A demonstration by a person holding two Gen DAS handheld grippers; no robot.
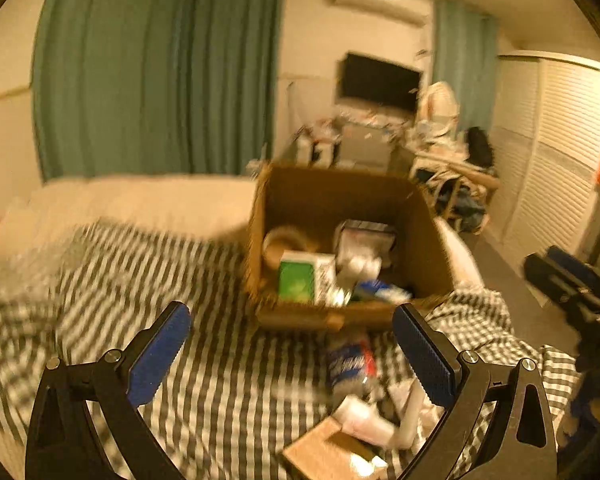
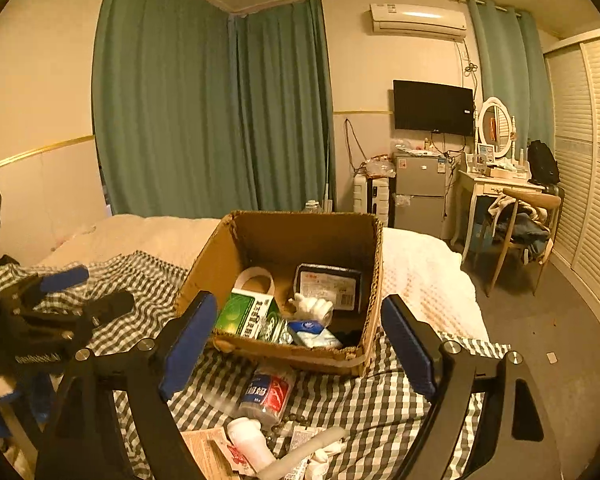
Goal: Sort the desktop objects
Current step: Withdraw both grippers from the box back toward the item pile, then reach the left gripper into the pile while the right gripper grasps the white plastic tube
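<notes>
Left wrist view: my left gripper point(image 1: 292, 320) hangs over the checked blanket point(image 1: 204, 312) with its jaws spread wide and nothing between them. The picture is blurred. Ahead stands the cardboard box point(image 1: 428, 236), open at the top, on the bed. Inside it I see a green-and-white carton point(image 1: 300, 278), a roll of tape point(image 1: 282, 242) and some white items I cannot identify. On the blanket, just in front of the box, lies a small packet with blue and red print point(image 1: 350, 362). Nearer the camera lie a white bottle point(image 1: 364, 416) and a flat brown packet point(image 1: 324, 452). My right gripper point(image 1: 576, 284) shows at the right edge.

Right wrist view: my right gripper point(image 2: 298, 328) also stands with jaws spread, empty, pointing at the cardboard box point(image 2: 376, 280). The box holds the green-and-white carton point(image 2: 248, 316), the roll of tape point(image 2: 256, 278), a dark flat pack point(image 2: 328, 286) and a white glove point(image 2: 314, 306). The blue-and-red packet point(image 2: 266, 394) lies on the checked blanket point(image 2: 360, 404) just before the box. The white bottle point(image 2: 250, 440) lies closer to me. My left gripper point(image 2: 60, 292) shows at the left edge.
</notes>
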